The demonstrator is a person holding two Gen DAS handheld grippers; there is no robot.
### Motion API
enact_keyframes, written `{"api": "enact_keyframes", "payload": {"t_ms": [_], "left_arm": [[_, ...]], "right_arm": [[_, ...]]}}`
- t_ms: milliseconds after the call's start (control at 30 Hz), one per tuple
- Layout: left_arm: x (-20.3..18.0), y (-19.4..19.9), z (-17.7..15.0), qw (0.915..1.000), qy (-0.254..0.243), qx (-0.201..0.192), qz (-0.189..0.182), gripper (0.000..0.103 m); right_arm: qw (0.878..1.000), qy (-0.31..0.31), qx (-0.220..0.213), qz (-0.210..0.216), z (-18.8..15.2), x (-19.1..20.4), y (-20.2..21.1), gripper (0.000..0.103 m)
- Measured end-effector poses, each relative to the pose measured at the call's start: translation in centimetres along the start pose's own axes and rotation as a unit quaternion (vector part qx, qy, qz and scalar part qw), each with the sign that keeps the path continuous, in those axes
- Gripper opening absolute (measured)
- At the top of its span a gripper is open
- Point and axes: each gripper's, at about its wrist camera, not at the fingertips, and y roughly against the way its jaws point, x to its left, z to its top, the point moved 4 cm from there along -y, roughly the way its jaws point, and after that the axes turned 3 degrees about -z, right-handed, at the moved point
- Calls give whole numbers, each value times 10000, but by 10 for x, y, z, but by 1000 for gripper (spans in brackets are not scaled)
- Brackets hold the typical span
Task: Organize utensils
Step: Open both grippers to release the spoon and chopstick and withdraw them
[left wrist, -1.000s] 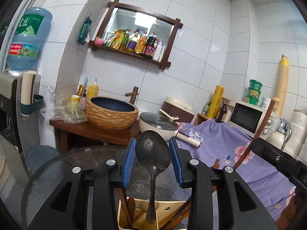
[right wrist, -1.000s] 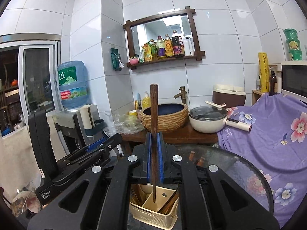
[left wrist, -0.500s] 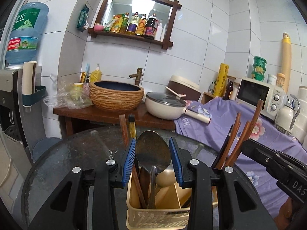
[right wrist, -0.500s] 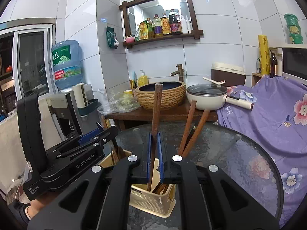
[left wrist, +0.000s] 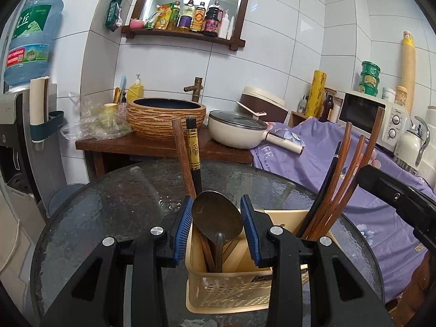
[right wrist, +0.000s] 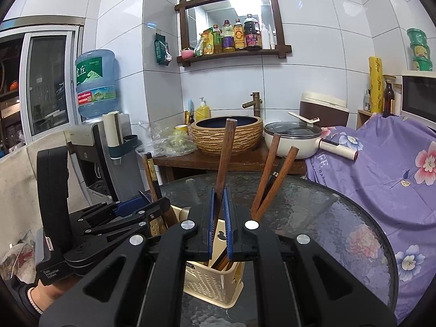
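Note:
A cream plastic utensil basket (left wrist: 223,288) stands on the round glass table (left wrist: 122,204); it also shows in the right wrist view (right wrist: 215,283). My left gripper (left wrist: 216,218) holds a dark metal spoon (left wrist: 216,218) by its bowl, handle down inside the basket. My right gripper (right wrist: 218,218) has its pads slightly apart around a brown wooden chopstick (right wrist: 224,158), which leans with its lower end in the basket. Several chopsticks (left wrist: 343,179) stand in the basket's right compartment, and two more (left wrist: 188,158) behind the spoon.
Behind the table a wooden stand carries a woven basin (left wrist: 166,117) and a lidded pan (left wrist: 237,130). A purple flowered cloth (right wrist: 381,169) covers the right side. A water dispenser (right wrist: 95,87) stands at the left. The other gripper's body (right wrist: 81,226) is close at the left.
Both grippers have come down toward the basket. The spoon handle and the chopstick have gone into it. The right pads have eased apart and the chopstick now leans.

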Motion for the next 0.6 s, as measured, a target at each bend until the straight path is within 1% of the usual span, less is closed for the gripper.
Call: {"api": "enact_keyframes", "payload": {"t_ms": [33,100,167,233,300,333,367,400,433,500,533,567,600], "left_arm": [[0,1,0,10000,27,9,-39,36],[1,6,0,10000,35,-33,-43,41],[0,12,1,9999,-3,-130,-14,49],[-3,19,1,9998,-55,-197,-40,53],[-5,28,1,9996,-107,-270,-44,59],[-6,32,1,9994,-134,-316,-32,63],[-6,37,0,9992,-146,-367,-9,67],[-6,40,0,9991,-147,-401,11,69],[-6,45,-1,9989,-136,-452,47,71],[-4,53,-2,9985,-95,-519,154,77],[-1,60,-5,9978,-38,-585,322,82],[1,64,-6,9971,3,-621,435,86],[3,68,-9,9968,32,-634,493,87]], "right_arm": [[10000,-7,14,39,0,0,0,7],[10000,-25,-6,59,0,-1,1,7],[10000,-5,-64,-47,0,-4,3,8],[10000,-41,-56,-29,0,-6,5,8],[10000,-61,-36,6,-1,-7,7,12],[10000,-65,-40,30,-1,-7,8,28],[9999,-92,-87,29,-1,-7,11,50],[9997,-159,-202,11,-1,-9,16,58],[9994,-215,-274,5,-1,-10,20,60],[9992,-289,-280,40,-1,-11,25,60],[9990,-326,-291,54,-2,-12,29,60],[9989,-345,-313,43,-3,-13,32,63],[9987,-370,-355,6,-5,-13,38,67]]}}
